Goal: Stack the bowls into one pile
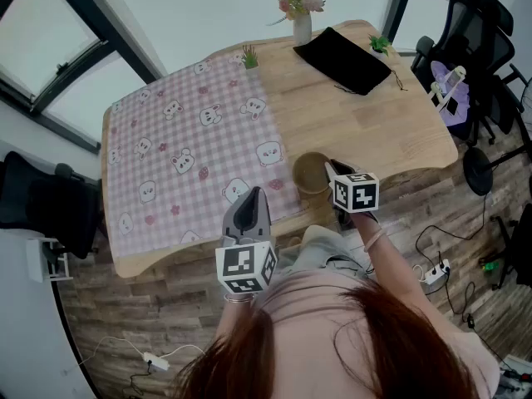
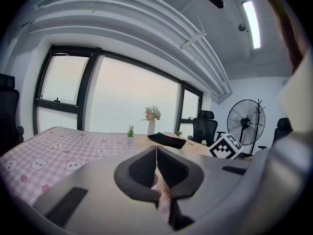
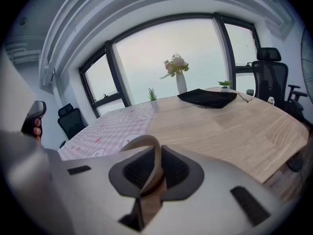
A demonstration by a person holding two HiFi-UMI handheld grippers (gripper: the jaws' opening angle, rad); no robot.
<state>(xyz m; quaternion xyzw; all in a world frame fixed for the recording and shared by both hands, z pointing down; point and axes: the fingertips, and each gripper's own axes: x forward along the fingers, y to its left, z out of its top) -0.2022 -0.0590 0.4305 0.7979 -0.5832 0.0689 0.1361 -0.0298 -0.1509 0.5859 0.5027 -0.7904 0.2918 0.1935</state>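
A single brown bowl [image 1: 308, 173] sits at the near edge of the wooden table [image 1: 374, 131], just right of the pink checked cloth [image 1: 183, 148]. My right gripper [image 1: 332, 169] is shut on the bowl's right rim. In the right gripper view the thin brown rim [image 3: 145, 143] runs between the jaws of that gripper [image 3: 155, 168]. My left gripper [image 1: 251, 199] hovers over the cloth's front edge, left of the bowl and apart from it. In the left gripper view this gripper [image 2: 156, 166] has its pads pressed together with nothing between them. No other bowl shows in any view.
A vase of flowers [image 1: 301, 13], a black flat pad [image 1: 342, 59] and two small green plants [image 1: 249, 56] [image 1: 381, 44] stand at the table's far side. Black office chairs [image 1: 486, 32] stand to the right, another [image 1: 41, 206] to the left. Power strips and cables [image 1: 432, 273] lie on the floor.
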